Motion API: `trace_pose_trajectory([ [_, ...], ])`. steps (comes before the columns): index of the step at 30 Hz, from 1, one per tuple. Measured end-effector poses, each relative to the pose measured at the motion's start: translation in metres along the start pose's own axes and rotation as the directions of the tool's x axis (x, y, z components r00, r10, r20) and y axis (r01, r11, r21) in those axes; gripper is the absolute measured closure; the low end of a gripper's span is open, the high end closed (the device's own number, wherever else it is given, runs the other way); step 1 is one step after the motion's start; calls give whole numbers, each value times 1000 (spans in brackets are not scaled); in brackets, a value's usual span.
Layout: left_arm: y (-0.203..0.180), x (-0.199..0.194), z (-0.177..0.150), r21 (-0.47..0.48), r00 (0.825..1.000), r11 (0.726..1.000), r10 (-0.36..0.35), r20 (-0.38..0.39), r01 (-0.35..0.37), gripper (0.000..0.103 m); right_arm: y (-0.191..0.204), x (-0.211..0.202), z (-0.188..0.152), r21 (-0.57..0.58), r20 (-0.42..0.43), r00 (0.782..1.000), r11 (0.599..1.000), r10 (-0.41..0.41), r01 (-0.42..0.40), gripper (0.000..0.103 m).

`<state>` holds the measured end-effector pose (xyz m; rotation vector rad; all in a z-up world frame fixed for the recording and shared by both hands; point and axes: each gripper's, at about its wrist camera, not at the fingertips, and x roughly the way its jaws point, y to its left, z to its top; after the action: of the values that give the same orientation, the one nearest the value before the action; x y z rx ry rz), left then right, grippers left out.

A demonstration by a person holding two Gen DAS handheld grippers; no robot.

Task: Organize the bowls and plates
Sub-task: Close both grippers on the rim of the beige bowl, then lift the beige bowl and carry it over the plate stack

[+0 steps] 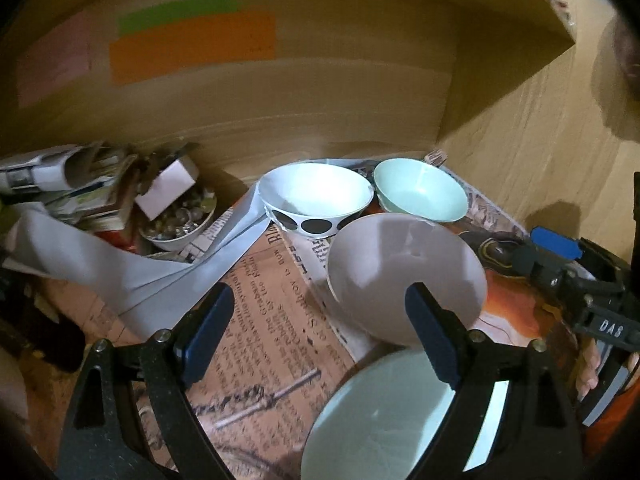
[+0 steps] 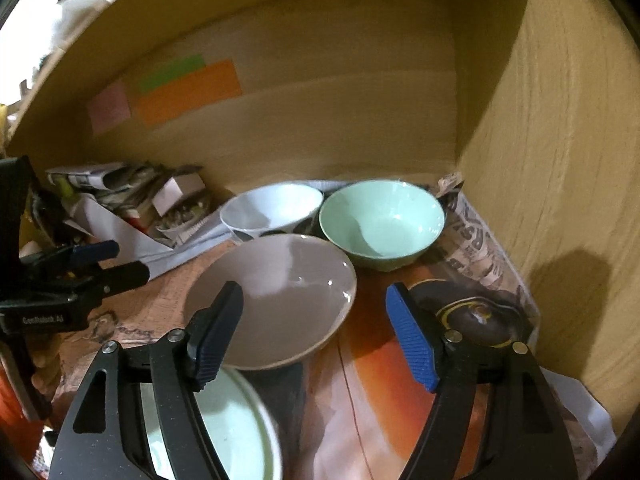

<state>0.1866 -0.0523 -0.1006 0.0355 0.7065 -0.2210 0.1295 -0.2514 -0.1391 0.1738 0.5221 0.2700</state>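
Note:
Inside a wooden cupboard lined with newspaper stand a grey bowl (image 1: 404, 276) (image 2: 280, 296), a mint green bowl (image 1: 420, 190) (image 2: 382, 224) at the back right and a white bowl with black dots (image 1: 316, 200) (image 2: 272, 210) at the back. A pale green plate (image 1: 384, 420) (image 2: 232, 428) lies at the front. My left gripper (image 1: 316, 334) is open and empty, its right finger in front of the grey bowl. My right gripper (image 2: 314, 338) is open and empty, straddling the grey bowl's near right rim. Each gripper shows at the edge of the other's view.
A pile of papers, a small white box and a bowl of glass beads (image 1: 176, 224) (image 2: 180, 212) fill the back left. A dark round object with a yellow ring (image 2: 476, 320) lies at the right. The cupboard's side wall (image 2: 560, 200) is close on the right.

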Motion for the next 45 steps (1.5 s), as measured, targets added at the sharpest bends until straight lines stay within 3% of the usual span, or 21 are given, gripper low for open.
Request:
trace_pose_trajectory([
  [8, 2, 50, 8, 3, 995, 1000, 2, -96, -2, 16, -15, 37, 1, 25, -72, 997, 1000, -2, 4, 32],
  [13, 2, 70, 6, 9, 988, 1000, -19, -154, 21, 35, -25, 56, -1, 60, -126, 992, 998, 28, -21, 33],
  [18, 1, 82, 4, 9, 980, 999, -44, -197, 46, 50, -29, 70, -8, 89, -180, 981, 994, 78, -63, 41],
  [25, 2, 90, 2, -11, 969, 995, -98, -228, 98, 65, -24, 79, -13, 76, -203, 972, 992, 117, -104, 71],
  [30, -5, 92, 1, 3, 959, 989, -142, -244, 147, 81, -21, 80, -12, 70, -201, 973, 993, 111, -99, 73],
  [31, -7, 91, 0, 4, 956, 987, -155, -249, 161, 81, -20, 80, -12, 74, -203, 974, 993, 105, -92, 74],
  [34, -15, 87, -3, 50, 967, 992, -104, -232, 119, 81, -18, 79, -10, 81, -205, 974, 993, 98, -83, 74],
  [39, -13, 87, -3, 28, 967, 993, -104, -231, 114, 81, -14, 72, -7, 79, -191, 977, 993, 97, -84, 74],
  [45, -15, 65, 2, 34, 981, 994, -94, -171, 101, 81, -6, 55, -1, 51, -148, 985, 995, 88, -81, 74],
])
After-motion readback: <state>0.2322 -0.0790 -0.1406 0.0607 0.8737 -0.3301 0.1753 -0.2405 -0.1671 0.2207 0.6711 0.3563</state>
